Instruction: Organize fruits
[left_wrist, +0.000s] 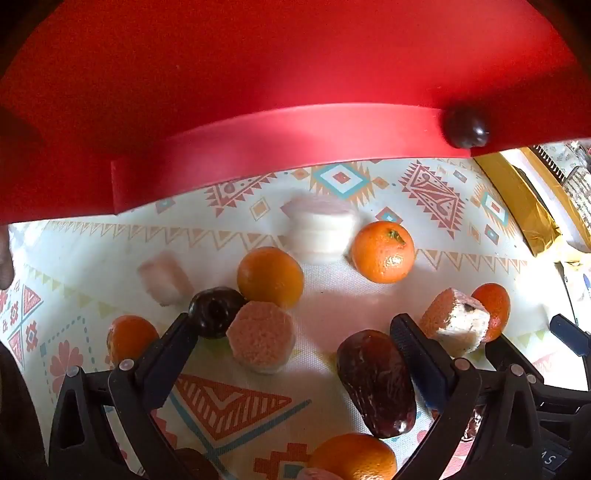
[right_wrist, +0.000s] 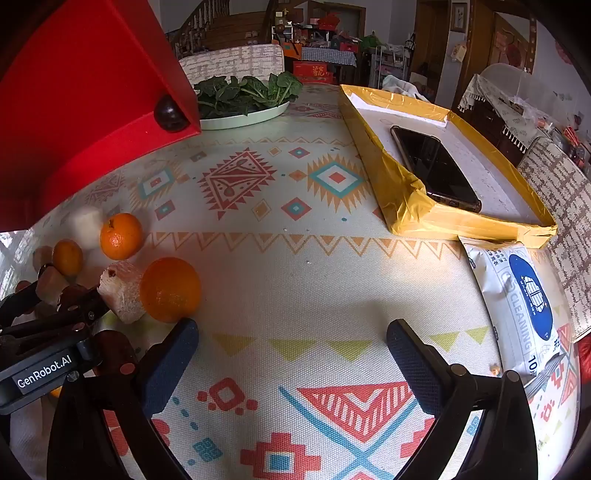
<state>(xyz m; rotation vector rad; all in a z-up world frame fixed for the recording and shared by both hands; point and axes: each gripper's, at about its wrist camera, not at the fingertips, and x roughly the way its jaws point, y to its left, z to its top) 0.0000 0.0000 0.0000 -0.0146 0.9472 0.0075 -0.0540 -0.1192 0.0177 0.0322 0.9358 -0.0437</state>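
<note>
Several oranges (left_wrist: 383, 252) lie on the patterned tablecloth with pink and white cakes (left_wrist: 261, 337), a long brown date-like fruit (left_wrist: 376, 382) and a dark round fruit (left_wrist: 213, 312). A red box (left_wrist: 258, 92) is tilted above them, with a dark plum (left_wrist: 466, 127) at its corner. My left gripper (left_wrist: 291, 332) is open over the pile, the pink cake and brown fruit between its fingers. My right gripper (right_wrist: 291, 345) is open and empty over bare cloth, right of an orange (right_wrist: 170, 290) and a bitten cake (right_wrist: 122, 291).
A yellow-taped box lid (right_wrist: 410, 206) holding a black phone (right_wrist: 436, 168) lies at the right. A wipes pack (right_wrist: 524, 306) lies beside it. A plate of spinach (right_wrist: 243, 99) stands at the back, behind the red box (right_wrist: 81, 110).
</note>
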